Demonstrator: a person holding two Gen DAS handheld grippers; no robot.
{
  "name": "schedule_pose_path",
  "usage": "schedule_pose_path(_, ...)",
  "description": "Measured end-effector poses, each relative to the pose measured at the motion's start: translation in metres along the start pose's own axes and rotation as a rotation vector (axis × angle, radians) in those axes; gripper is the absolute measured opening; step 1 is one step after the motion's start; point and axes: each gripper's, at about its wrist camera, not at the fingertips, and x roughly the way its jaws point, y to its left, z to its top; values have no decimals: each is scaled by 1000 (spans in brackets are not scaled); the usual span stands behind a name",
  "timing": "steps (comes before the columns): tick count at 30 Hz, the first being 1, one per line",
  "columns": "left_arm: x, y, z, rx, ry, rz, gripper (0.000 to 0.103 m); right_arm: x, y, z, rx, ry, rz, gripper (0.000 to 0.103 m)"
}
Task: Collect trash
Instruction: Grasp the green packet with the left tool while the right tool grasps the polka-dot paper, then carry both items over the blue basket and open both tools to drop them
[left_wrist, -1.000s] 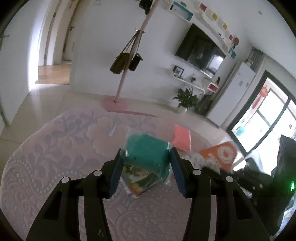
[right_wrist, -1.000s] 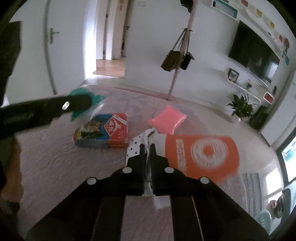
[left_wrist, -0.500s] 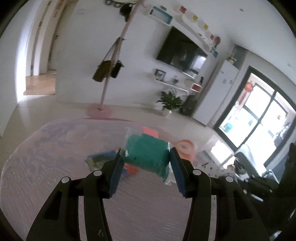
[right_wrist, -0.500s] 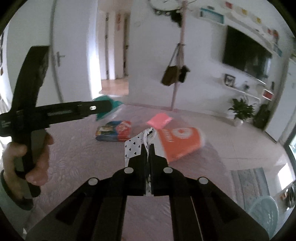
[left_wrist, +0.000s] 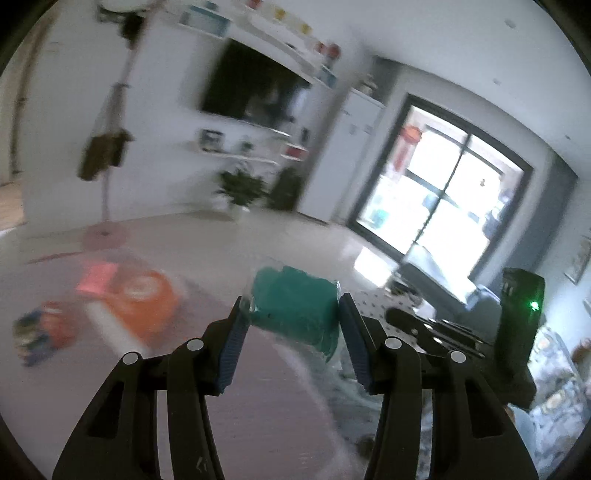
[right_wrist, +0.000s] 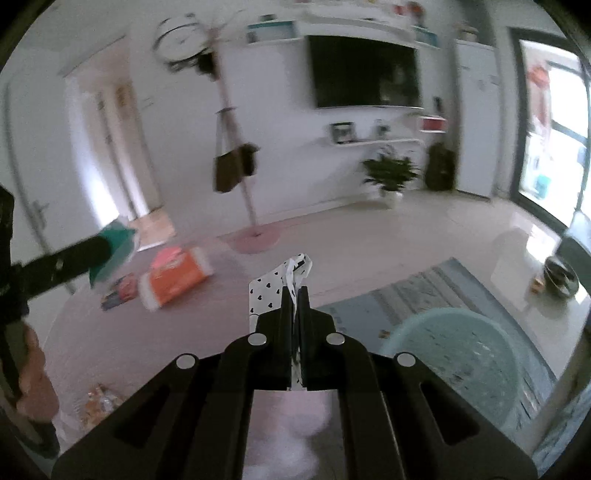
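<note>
My left gripper (left_wrist: 291, 314) is shut on a teal packet in clear wrap (left_wrist: 295, 302), held in the air above the pink rug. It also shows in the right wrist view (right_wrist: 114, 243) at the left. My right gripper (right_wrist: 294, 291) is shut on a white wrapper with black hearts (right_wrist: 273, 284). An orange-and-white package (right_wrist: 173, 280), a pink packet (left_wrist: 98, 277) and a red-and-blue box (right_wrist: 120, 291) lie on the rug. A light blue basket (right_wrist: 454, 350) stands low right in the right wrist view.
A coat stand with bags (right_wrist: 236, 162) rises behind the rug. A potted plant (right_wrist: 389, 173) and a wall TV (right_wrist: 364, 72) are at the back. A patterned blue mat (right_wrist: 402, 291) lies under the basket. A glass door (left_wrist: 443, 192) is at the right.
Both grippers have swung to the right and risen with their loads. The rug items have slid to the left of both views, and the blue basket has come into the right wrist view.
</note>
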Motion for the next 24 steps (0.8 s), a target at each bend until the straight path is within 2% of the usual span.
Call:
schedule_pose_path(4, 53, -45, -10, 27, 76, -44, 48, -10, -57, -5, 88, -9, -79, 2)
schedule_pose_path(8, 103, -69, -19, 13, 149, -65, 48, -12, -105, -16, 169, 9, -156, 2)
schedule_pose_path(12, 153, -85, -39, -10, 233, -70, 48, 4, -150, -33, 236, 100, -322, 2)
schedule_pose_path(18, 207, -94, -64, -16, 339, -73, 48, 28, -197, -65, 351, 186, -330, 2)
schedule_pose_path(24, 230, -101, -76, -20, 369, -59, 49, 42, -217, -78, 416, 221, -287, 2)
